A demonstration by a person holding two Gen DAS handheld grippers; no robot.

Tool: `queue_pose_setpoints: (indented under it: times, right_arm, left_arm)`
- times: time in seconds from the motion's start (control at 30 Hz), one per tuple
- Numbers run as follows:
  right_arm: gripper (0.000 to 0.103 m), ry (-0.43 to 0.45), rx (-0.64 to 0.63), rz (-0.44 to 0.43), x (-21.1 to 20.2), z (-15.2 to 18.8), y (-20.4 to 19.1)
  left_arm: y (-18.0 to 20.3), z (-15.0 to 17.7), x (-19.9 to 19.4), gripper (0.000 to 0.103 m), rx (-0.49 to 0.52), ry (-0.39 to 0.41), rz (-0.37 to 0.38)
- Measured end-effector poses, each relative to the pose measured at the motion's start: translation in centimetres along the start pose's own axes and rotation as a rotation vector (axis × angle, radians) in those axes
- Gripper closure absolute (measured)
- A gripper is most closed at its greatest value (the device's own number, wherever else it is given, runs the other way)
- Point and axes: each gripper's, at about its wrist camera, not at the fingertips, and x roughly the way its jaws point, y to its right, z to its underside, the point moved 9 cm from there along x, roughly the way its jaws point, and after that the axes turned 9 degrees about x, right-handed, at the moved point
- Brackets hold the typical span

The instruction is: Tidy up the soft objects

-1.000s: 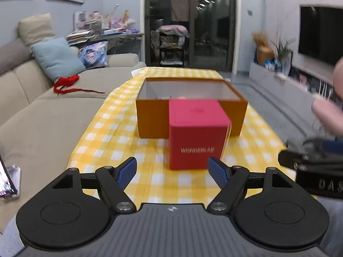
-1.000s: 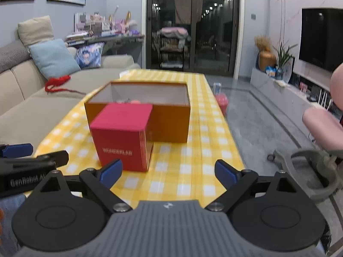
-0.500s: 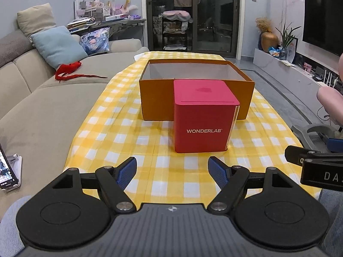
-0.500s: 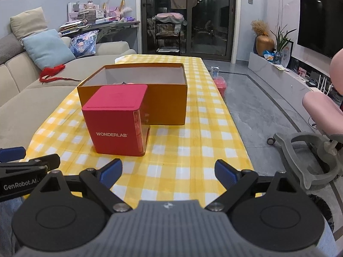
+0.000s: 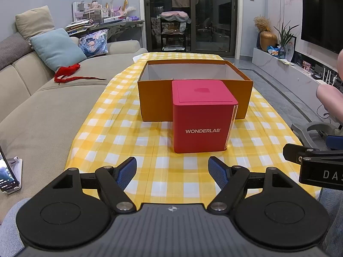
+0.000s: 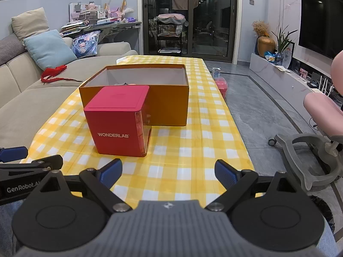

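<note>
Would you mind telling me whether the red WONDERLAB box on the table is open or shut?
Shut. The red WONDERLAB box stands upright with its lid flat and flush on top; the orange box behind it is open.

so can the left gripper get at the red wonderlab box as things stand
Probably yes. The left gripper is open and empty, and the red WONDERLAB box stands straight ahead of it on the checked tablecloth with only bare cloth between. The orange box sits behind, out of the way.

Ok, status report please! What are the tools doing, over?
Left tool open, empty. Right tool open, empty. Red box shut, in front of open orange box. Nothing in the way.
</note>
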Motion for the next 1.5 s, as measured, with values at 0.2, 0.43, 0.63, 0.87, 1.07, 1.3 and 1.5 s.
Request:
queue_pose_setpoints:
  times: [0.2,0.43,0.63,0.87,1.07,1.3,1.5]
  right_arm:
    - [0.012,0.0,0.0,-0.001,0.03,0.01,-0.06]
    - [0.012,0.003,0.0,-0.002,0.0,0.0,-0.1]
    - [0.012,0.002,0.0,-0.001,0.01,0.03,-0.09]
    - [0.012,0.002,0.0,-0.001,0.02,0.03,-0.09]
    - [0.012,0.0,-0.001,-0.001,0.0,0.04,-0.15]
    - [0.012,-0.001,-0.006,-0.001,0.01,0.06,-0.19]
    - [0.012,-0.002,-0.007,0.0,0.02,0.07,-0.21]
  left_arm:
    - [0.03,0.11,0.04,0.014,-0.009,-0.008,0.004]
    - [0.06,0.18,0.05,0.014,-0.008,-0.005,0.005]
    - [0.05,0.18,0.05,0.014,-0.008,-0.005,0.006]
    - [0.07,0.22,0.04,0.014,-0.008,-0.006,0.005]
    - [0.08,0.17,0.02,0.014,-0.008,-0.007,0.006]
    - [0.09,0.18,0.0,0.014,-0.007,-0.006,0.005]
    - [0.1,0.18,0.01,0.014,-0.008,-0.008,0.005]
